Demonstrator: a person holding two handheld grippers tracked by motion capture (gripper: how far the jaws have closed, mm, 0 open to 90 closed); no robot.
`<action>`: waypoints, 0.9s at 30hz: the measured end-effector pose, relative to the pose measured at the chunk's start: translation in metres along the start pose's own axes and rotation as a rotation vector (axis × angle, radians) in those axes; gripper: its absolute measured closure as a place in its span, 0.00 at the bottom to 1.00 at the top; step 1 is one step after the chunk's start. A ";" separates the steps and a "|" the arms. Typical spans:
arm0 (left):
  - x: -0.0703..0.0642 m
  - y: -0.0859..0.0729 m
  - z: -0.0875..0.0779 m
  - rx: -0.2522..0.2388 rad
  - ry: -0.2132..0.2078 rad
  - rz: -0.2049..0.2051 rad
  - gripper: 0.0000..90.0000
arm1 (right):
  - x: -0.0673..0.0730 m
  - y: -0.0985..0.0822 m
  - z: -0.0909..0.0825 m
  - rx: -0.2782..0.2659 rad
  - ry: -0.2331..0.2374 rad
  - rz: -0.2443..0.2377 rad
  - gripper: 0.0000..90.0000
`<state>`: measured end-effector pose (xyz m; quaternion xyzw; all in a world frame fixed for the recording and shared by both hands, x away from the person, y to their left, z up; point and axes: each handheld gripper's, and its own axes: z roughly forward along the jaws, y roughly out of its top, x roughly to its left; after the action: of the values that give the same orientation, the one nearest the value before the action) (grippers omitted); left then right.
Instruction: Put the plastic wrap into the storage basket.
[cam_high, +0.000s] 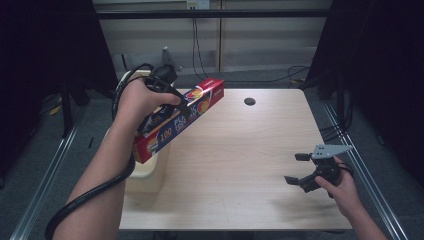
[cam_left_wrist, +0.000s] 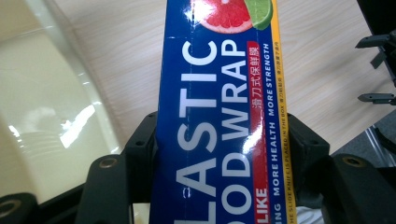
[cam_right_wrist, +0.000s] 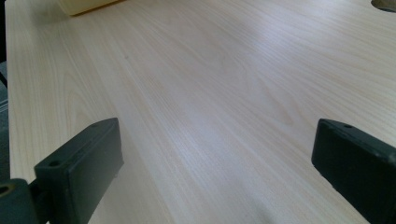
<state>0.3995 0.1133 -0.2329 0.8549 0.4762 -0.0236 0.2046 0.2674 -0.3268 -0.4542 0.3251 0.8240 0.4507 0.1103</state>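
Note:
A long blue and red box of plastic food wrap (cam_high: 177, 120) hangs tilted above the table's left side, its lower end over a cream plastic bin (cam_high: 147, 170). My left gripper (cam_high: 170, 95) is shut on the box near its middle; in the left gripper view the black jaws press both sides of the box (cam_left_wrist: 219, 116). My right gripper (cam_high: 296, 169) rests low at the table's right front, open, with bare wood between its fingers (cam_right_wrist: 79, 168).
The light wooden table (cam_high: 240, 150) has a dark round hole (cam_high: 249, 101) near its far edge. The cream bin (cam_left_wrist: 51, 116) sits at the left edge. Cables trail on the floor behind the table and dark curtains hang at both sides.

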 end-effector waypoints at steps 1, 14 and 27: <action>0.001 -0.001 -0.003 -0.001 0.006 -0.009 0.45 | 0.000 0.000 0.000 -0.001 0.001 0.000 0.02; 0.017 -0.012 -0.031 -0.034 0.040 -0.067 0.45 | 0.001 0.001 0.000 0.002 0.007 0.004 0.02; 0.030 -0.022 -0.049 -0.050 0.073 -0.106 0.45 | 0.001 0.001 0.000 0.002 0.009 0.002 0.02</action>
<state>0.3902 0.1655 -0.2025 0.8234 0.5283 0.0086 0.2069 0.2672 -0.3258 -0.4539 0.3239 0.8246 0.4516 0.1059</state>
